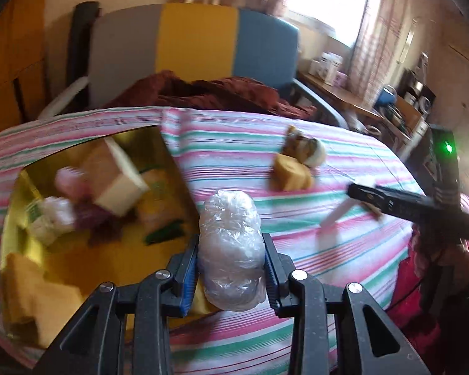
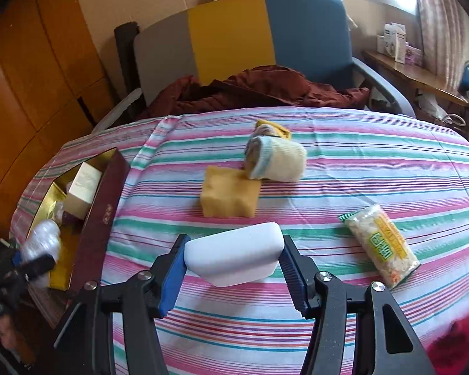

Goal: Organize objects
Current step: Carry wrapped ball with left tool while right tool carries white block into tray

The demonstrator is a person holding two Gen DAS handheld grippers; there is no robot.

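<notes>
Your left tool (image 1: 231, 262) is clenching a clear plastic-wrapped bundle (image 1: 229, 247), its contents too crumpled to make out, beside the gold-lined box (image 1: 175, 168), whose items are blurring together. Your right tool (image 2: 234, 257) is gripping a white rounded case (image 2: 234, 257) above the striped bench (image 2: 359, 162), with a yellow sponge (image 2: 229, 195), rolled socks (image 2: 276, 159) and a noodle packet (image 2: 380, 245) lying beyond.
</notes>
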